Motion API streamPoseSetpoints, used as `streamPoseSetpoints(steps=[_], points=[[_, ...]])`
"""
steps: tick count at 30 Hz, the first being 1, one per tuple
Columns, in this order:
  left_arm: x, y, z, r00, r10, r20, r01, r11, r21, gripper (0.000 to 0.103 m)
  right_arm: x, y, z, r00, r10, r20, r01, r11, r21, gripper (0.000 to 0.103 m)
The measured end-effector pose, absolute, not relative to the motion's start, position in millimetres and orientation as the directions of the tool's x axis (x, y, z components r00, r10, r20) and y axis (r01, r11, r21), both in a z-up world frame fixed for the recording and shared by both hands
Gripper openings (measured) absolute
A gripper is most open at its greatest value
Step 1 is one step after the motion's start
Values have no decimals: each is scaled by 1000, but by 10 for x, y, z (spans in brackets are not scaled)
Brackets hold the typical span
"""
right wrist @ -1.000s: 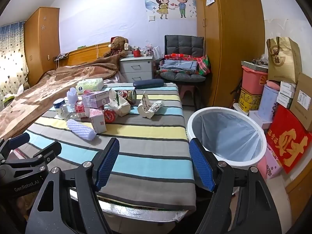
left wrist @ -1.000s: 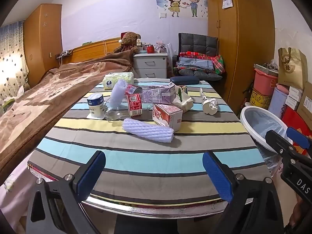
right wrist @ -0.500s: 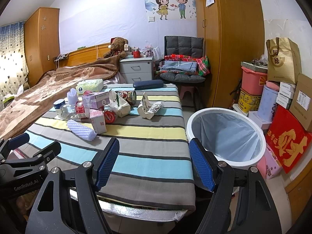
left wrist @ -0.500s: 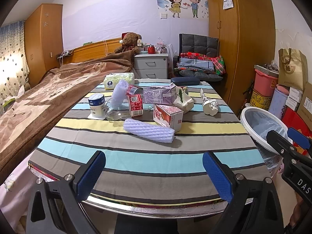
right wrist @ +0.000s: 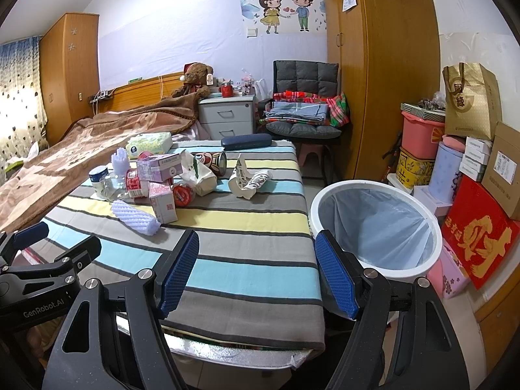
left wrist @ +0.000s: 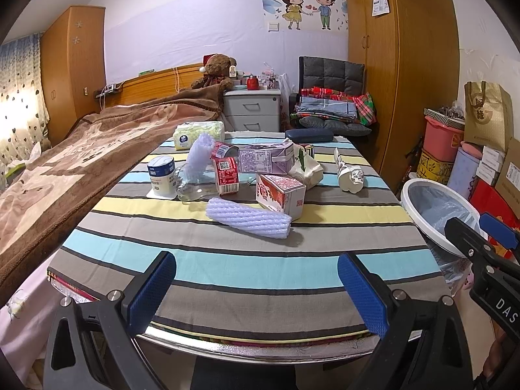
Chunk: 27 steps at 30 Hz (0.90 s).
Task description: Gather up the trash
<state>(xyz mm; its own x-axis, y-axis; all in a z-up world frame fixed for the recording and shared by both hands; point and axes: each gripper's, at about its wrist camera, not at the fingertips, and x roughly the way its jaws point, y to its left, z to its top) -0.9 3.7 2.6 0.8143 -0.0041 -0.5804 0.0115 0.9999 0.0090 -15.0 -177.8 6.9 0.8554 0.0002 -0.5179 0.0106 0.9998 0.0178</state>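
Nothing is yet collected: the lined trash bin (right wrist: 373,224) at 3 o'clock of the striped table (right wrist: 247,260) appears empty, cartons, foam sleeve (left wrist: 248,217) and wrappers lie clustered at 12 o'clock, left gripper (left wrist: 256,289) and right gripper (right wrist: 256,273) held spread, empty.

A home bedroom: bed (left wrist: 65,149), nightstand (left wrist: 252,110), wardrobe (left wrist: 419,65), teddy bear (left wrist: 216,71).

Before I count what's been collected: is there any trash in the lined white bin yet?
No, the white bin shows only its bare liner, and both tools are open and hold nothing.
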Motion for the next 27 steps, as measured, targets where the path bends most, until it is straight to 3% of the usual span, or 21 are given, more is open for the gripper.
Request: streamPoseSetpoints(steps=[27], points=[[-13, 45, 33, 815, -5, -579, 12, 1000, 7, 101, -161, -1781, 74, 856, -1, -517, 11, 1000, 16, 76]])
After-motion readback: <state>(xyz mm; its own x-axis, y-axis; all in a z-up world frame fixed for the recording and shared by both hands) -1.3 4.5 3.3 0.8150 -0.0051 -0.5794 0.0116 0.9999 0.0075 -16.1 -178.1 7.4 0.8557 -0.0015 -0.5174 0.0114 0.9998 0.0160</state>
